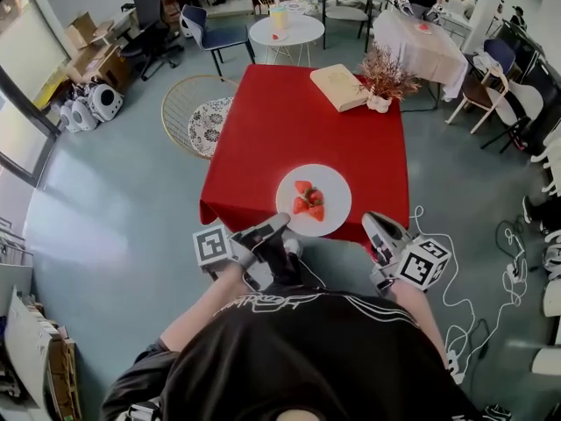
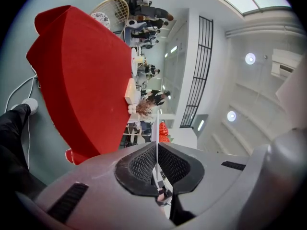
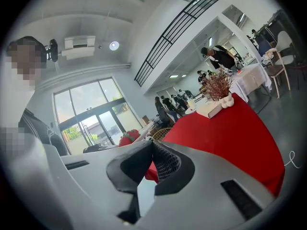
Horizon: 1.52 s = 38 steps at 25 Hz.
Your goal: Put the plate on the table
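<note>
Red-clothed bench (image 1: 289,112), white plate (image 1: 335,185) of strawberries (image 1: 308,200) at its near edge.
Left gripper (image 1: 282,224) has its jaws clenched on the plate's near rim, which juts past that edge; right gripper (image 1: 369,223) has its jaws pressed together, empty, just beside the plate.

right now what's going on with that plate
A person holds the white plate of strawberries with both grippers. The left gripper and the right gripper are each clamped on its rim. It is at the near edge of the red table. Whether it already rests on the cloth isn't clear.
</note>
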Motion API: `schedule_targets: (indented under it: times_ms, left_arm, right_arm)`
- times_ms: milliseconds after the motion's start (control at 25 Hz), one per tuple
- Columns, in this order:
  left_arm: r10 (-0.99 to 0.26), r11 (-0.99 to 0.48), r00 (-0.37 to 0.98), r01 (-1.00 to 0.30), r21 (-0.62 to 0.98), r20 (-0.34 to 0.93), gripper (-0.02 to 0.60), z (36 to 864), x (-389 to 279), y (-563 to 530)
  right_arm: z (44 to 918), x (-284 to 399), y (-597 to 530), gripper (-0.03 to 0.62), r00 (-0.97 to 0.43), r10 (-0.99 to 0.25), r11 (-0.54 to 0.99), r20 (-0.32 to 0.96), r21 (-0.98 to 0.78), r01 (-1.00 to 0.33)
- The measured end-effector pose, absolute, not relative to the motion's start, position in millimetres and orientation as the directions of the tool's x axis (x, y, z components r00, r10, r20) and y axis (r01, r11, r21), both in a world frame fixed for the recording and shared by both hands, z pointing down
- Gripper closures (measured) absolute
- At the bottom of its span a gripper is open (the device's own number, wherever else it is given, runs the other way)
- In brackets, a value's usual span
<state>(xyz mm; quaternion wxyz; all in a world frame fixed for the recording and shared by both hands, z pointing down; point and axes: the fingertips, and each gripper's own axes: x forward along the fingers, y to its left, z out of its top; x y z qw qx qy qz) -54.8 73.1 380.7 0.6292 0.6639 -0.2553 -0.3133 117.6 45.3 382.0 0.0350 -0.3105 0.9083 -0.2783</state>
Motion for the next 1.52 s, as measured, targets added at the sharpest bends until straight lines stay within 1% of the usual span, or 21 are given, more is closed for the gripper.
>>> schedule_targets:
  times_ms: [640,800,1160,1520]
  left_arm:
    - [-0.7,-0.044,0.71,0.064,0.997,-0.076,0.568,390,-74,-90]
    - [-0.688,-0.035,0.723,0.059,0.998,-0.067,0.568,389,-76,-112]
    - [-0.682,-0.019,0.729,0.062,0.998,-0.058,0.567,401,-89,-172]
    - [-0.671,0.005,0.741,0.035,0.999,-0.022,0.565,422,-101,-206]
  right_arm:
    - [396,101,-100,0.588,-0.769,-0.621,0.576,0.152,-0.577,-0.579]
    - [397,99,-121,0.588,-0.759,-0.634,0.549,0.146,-0.606,-0.575]
    - [407,88,-177,0.588,-0.741,-0.647,0.513,0.177,-0.618,-0.595]
    - [421,67,-207,0.588,-0.747,-0.629,0.49,0.212,-0.639,-0.594]
